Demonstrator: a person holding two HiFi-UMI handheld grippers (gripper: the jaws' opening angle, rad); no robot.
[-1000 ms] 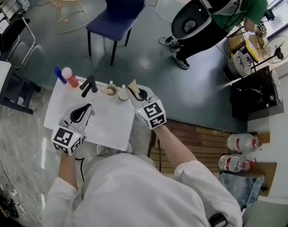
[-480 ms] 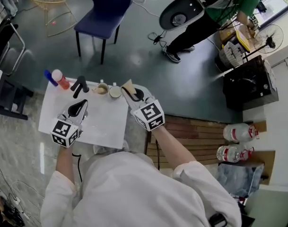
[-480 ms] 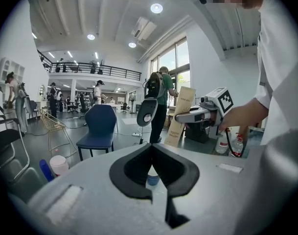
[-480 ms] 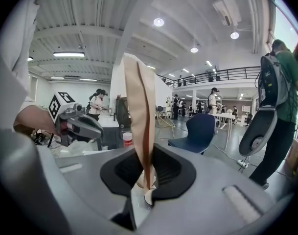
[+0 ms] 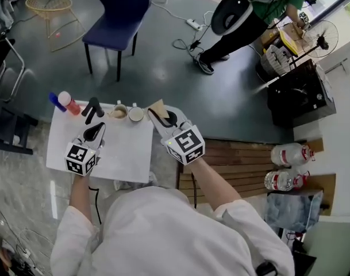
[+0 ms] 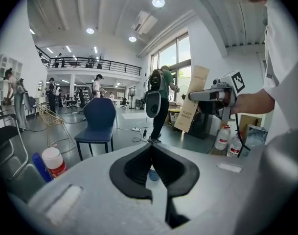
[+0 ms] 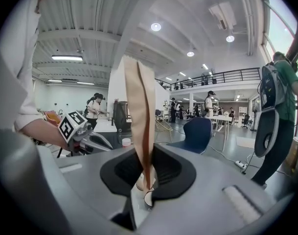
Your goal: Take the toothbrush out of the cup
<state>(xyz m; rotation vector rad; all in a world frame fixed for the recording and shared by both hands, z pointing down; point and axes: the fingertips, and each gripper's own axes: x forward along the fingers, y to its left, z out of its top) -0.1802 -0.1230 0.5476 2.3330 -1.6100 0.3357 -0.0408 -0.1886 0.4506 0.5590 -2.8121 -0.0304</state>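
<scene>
We pinch the tan cardboard toothbrush box upright in our right gripper (jaws narrow around it); our left gripper is closed, empty, over the white desk.

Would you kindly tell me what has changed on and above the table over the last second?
The right gripper, still shut on the toothbrush box, has drawn it slightly up and away from the cups. The left gripper, shut and empty, has sunk toward the table. The cups and bottles have not moved.
</scene>
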